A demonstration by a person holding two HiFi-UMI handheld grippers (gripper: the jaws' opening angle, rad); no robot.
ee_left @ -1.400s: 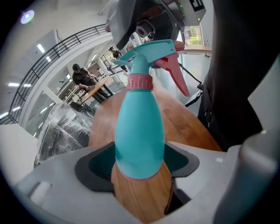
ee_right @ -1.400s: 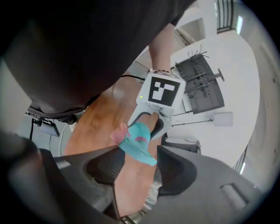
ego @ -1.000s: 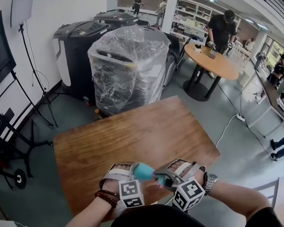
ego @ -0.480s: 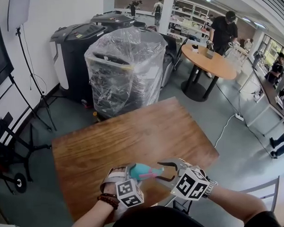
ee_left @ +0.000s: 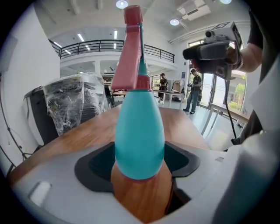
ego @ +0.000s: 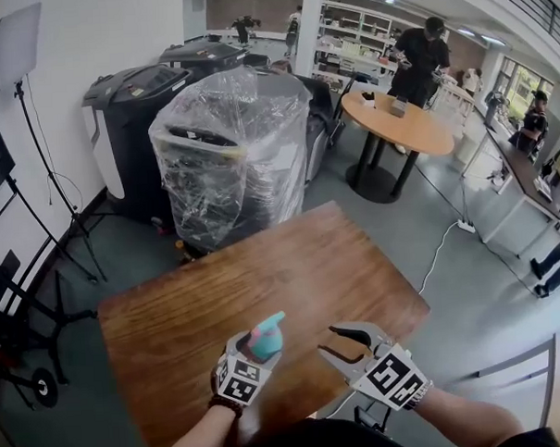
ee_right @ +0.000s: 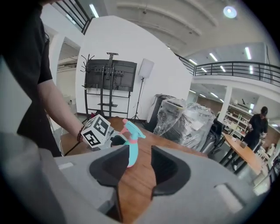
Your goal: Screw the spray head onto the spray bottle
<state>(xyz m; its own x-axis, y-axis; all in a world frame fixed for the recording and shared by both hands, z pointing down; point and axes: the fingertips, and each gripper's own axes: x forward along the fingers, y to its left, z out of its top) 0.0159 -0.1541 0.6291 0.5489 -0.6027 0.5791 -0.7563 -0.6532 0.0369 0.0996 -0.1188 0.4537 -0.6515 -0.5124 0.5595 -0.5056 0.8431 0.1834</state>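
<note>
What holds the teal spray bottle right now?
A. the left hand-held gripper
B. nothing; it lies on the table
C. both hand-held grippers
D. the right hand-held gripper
A: the spray bottle sits clamped between the jaws of the left hand-held gripper; the right hand-held gripper, whose jaws have just been closing a little, stands clear of it with nothing between them.

Bright, even indoor light from round ceiling lamps (ee_left: 121, 4) and strip lights (ee_right: 92, 9), soft sheen on the wooden table (ego: 291, 264), faint shadows only, strong fisheye bending with dark vignetted corners in both gripper views, slight softness on the near spray bottle (ee_left: 139, 131).
</note>
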